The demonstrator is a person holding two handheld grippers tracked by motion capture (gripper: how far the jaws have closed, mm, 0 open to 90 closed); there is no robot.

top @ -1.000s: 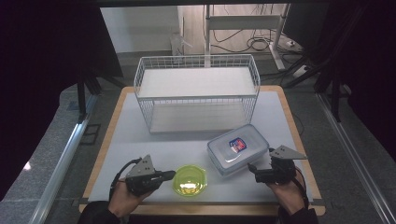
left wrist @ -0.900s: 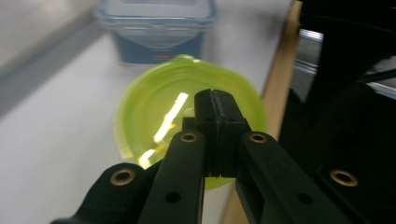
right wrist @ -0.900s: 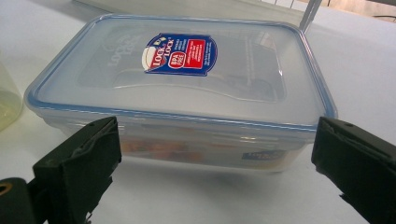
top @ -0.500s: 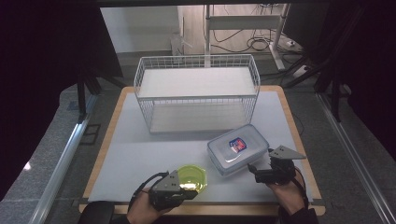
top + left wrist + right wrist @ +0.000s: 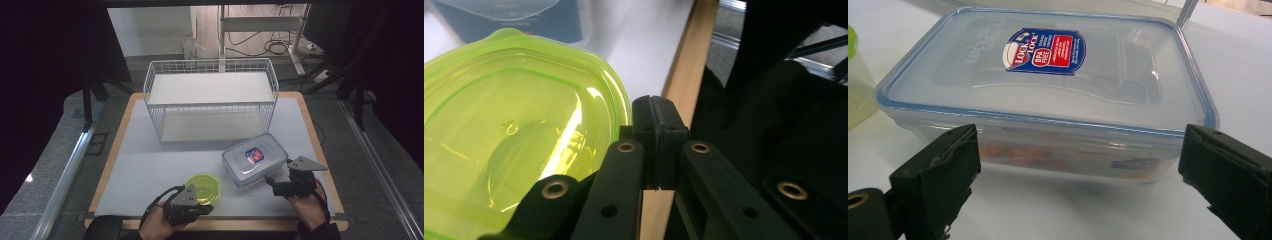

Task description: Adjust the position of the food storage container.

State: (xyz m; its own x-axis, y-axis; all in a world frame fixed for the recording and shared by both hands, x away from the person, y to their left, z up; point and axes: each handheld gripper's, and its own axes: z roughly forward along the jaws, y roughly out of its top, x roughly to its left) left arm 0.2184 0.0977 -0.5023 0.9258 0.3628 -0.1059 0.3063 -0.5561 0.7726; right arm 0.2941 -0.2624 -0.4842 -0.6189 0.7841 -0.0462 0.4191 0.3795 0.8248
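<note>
The left claw is closed on nothing, its tips just beside the green lidded bowl at the table's near edge. Right of the bowl lies the clear lidded box, and the right claw stands open before it, jaws apart from its wall.

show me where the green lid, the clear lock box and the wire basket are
green lid [image 5: 204,187], high view, on the middle of its top.
clear lock box [image 5: 1048,95], right gripper view, on its clear lid below the label.
wire basket [image 5: 210,104], high view, on its front top rim.
</note>
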